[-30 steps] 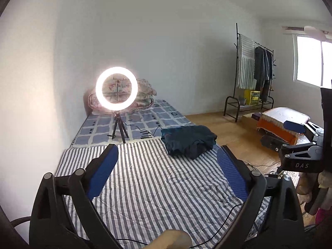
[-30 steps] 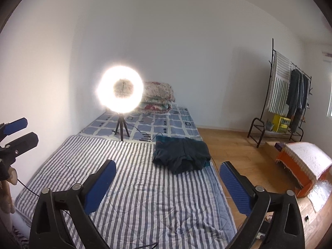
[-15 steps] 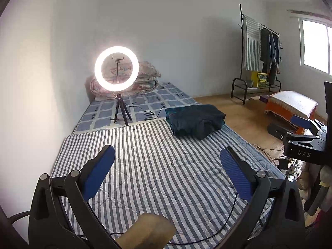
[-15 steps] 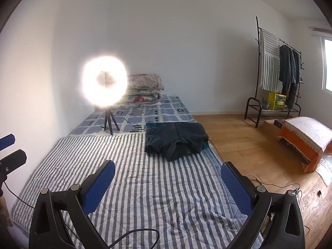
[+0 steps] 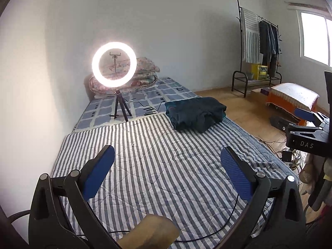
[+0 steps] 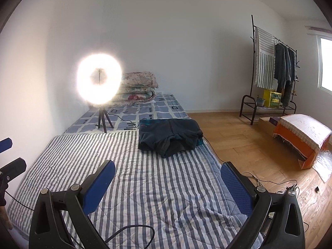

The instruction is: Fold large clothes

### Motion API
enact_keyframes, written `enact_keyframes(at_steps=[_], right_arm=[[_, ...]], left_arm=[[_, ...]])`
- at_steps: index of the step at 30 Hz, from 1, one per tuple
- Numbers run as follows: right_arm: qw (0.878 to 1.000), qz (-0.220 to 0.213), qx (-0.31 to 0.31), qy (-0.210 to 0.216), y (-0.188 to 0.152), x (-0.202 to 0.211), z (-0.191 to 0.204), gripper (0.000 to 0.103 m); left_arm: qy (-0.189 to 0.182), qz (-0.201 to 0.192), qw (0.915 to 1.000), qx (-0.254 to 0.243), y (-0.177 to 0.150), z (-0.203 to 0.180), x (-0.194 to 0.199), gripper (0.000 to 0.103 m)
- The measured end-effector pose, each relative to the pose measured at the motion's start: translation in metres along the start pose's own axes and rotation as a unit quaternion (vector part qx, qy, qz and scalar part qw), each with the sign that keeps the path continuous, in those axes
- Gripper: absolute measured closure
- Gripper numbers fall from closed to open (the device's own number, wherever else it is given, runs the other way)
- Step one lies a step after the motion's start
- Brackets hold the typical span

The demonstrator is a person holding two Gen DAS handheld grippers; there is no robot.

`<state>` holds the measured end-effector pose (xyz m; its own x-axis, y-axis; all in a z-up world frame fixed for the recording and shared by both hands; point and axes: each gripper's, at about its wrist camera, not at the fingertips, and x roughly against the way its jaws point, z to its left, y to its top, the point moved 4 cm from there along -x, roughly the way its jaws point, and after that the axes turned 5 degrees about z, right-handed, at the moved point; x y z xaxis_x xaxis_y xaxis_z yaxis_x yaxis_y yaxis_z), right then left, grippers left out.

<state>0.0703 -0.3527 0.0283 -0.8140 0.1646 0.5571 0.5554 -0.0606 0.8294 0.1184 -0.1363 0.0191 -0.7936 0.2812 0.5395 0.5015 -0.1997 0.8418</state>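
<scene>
A dark blue garment (image 5: 196, 115) lies bunched in a loose heap on the far right part of the striped bedspread (image 5: 157, 166); it also shows in the right wrist view (image 6: 170, 136). My left gripper (image 5: 167, 171) is open and empty, held above the near end of the bed, well short of the garment. My right gripper (image 6: 167, 179) is open and empty, above the bed's near right side. The right gripper shows at the right edge of the left wrist view (image 5: 307, 128).
A lit ring light on a tripod (image 5: 114, 64) stands on the checked sheet (image 6: 145, 112) behind the garment, with folded quilts (image 6: 138, 87) by the wall. Cables (image 6: 132, 231) cross the near bedspread. A clothes rack (image 6: 271, 70) and an orange box (image 6: 303, 139) stand on the wooden floor (image 6: 238, 141).
Both views have shifted and tilted slightly; the grippers stay open and empty. The garment has not moved.
</scene>
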Motion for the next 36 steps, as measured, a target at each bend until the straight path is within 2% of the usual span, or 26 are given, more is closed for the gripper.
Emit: enact_keyframes(at_steps=[36], right_arm=[[1.0, 0.007, 0.01, -0.003, -0.004, -0.004, 0.006, 0.0]], left_arm=[[0.006, -0.002, 1.0, 0.003, -0.001, -0.012, 0.001, 0.0]])
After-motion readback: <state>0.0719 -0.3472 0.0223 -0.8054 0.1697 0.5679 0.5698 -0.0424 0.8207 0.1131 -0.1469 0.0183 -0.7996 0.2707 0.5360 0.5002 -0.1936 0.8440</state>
